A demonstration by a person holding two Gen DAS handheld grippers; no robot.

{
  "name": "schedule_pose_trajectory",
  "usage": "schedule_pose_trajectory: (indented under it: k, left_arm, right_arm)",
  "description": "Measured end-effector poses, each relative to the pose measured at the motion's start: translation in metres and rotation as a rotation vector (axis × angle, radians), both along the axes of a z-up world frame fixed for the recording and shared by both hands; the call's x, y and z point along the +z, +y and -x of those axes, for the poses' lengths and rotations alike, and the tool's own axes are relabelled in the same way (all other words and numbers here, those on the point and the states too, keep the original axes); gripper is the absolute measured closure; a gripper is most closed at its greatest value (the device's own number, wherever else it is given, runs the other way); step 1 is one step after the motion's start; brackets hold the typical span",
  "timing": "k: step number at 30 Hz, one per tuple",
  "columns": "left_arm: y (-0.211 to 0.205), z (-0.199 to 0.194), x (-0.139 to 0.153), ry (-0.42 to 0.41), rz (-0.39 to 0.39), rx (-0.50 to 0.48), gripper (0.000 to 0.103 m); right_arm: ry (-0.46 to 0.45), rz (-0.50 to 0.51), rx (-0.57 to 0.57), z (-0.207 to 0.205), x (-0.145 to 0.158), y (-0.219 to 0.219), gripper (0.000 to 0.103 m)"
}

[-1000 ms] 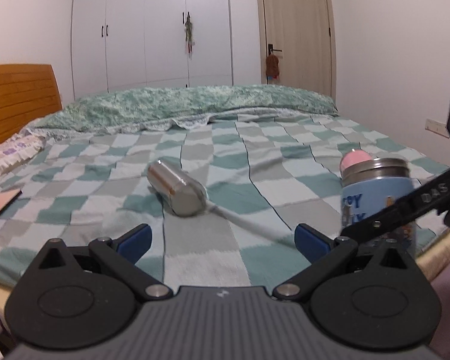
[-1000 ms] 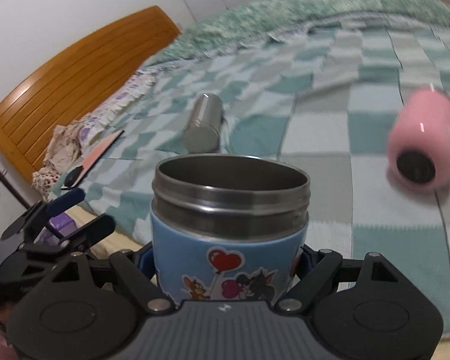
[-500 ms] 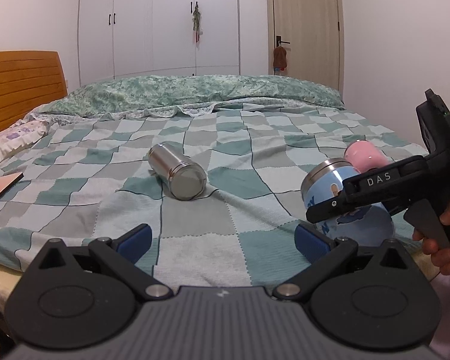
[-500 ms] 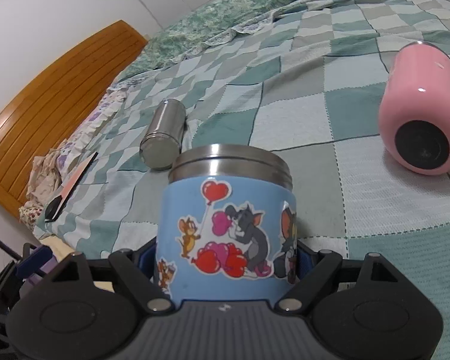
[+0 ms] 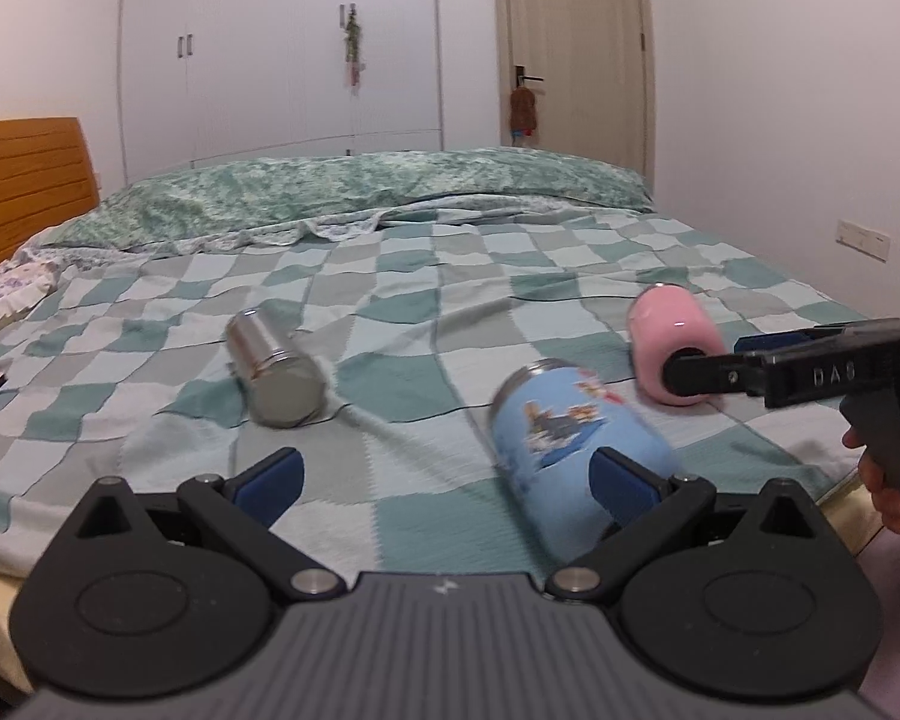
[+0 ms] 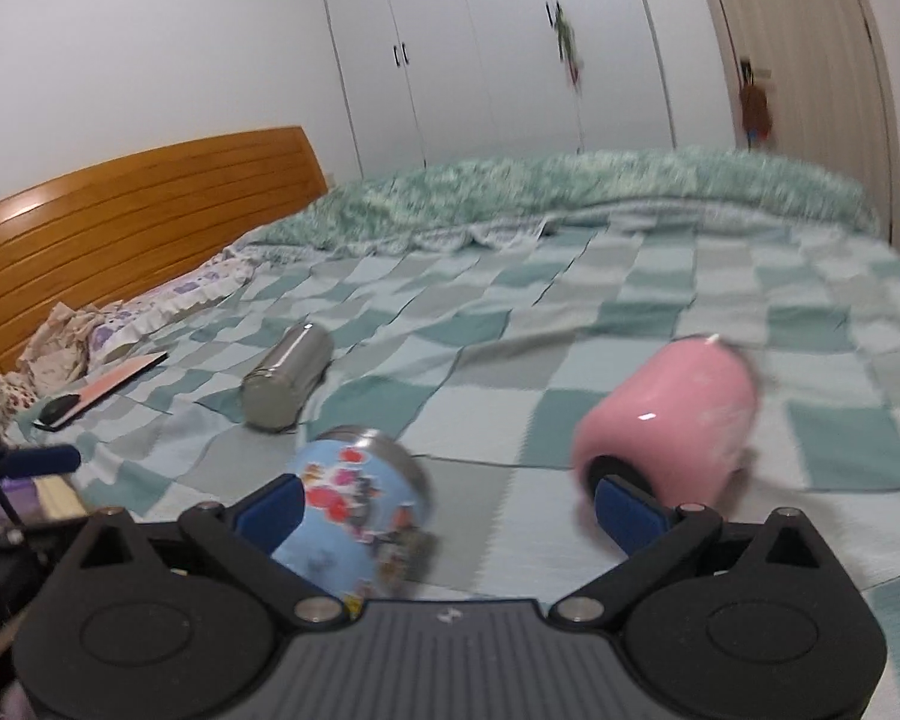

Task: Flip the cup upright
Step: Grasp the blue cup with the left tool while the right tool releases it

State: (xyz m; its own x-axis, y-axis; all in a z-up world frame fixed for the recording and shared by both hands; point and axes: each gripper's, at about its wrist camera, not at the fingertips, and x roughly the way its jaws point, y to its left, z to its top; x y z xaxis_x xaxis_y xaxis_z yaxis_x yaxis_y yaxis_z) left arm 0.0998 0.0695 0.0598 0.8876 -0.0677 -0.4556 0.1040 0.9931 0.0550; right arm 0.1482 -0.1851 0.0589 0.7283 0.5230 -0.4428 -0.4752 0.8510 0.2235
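Your bed with the teal, grey and white checked quilt [image 5: 426, 276] carries three cups, all lying on their sides. The blue cartoon-sticker steel cup [image 5: 573, 444] lies tipped over near the front edge, blurred, with its steel rim pointing away and to the left. The pink cup [image 5: 675, 348] lies just beyond it to the right, dark base toward you, and the plain steel tumbler [image 5: 276, 369] lies well apart on the left.

Your right gripper [image 6: 447, 501] is spread wide and empty, with the blue cup by its left finger and the pink cup by its right finger. Your left gripper [image 5: 444, 471] is likewise released, holding nothing.

To right the blue cup well, I judge you should let it settle first. Then close across its body near the middle and swing the rim upward. Set it on a flat patch of quilt, since the soft bedding may tip it.

Whether any of the cups holds anything cannot be seen, as no mouth faces the cameras.
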Motion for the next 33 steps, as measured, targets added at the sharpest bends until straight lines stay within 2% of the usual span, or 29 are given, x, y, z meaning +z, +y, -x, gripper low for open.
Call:
schedule_pose_trajectory:
  k: [10, 16, 22, 26, 33]
  left_arm:
    - [-0.057, -0.036, 0.004, 0.043, -0.072, -0.011, 0.0]
    - [-0.073, -0.079, 0.007, 0.185, -0.028, 0.014, 0.0]
    - [-0.082, -0.121, 0.005, 0.323, -0.041, 0.071, 0.0]
    - [-0.082, -0.143, 0.0, 0.411, 0.003, 0.104, 0.0]
    - [-0.079, -0.166, -0.018, 0.536, 0.002, 0.184, 0.0]
  right_arm:
    - [-0.179, 0.044, -0.037, 0.008, -0.015, -0.043, 0.0]
    - [-0.27, 0.037, -0.064, 0.007, -0.024, -0.058, 0.0]
    - [-0.279, 0.062, -0.061, -0.002, -0.031, -0.066, 0.0]
    - [-0.257, 0.066, -0.061, -0.007, -0.034, -0.07, 0.0]
    - [-0.255, 0.053, -0.065, -0.006, -0.035, -0.072, 0.0]
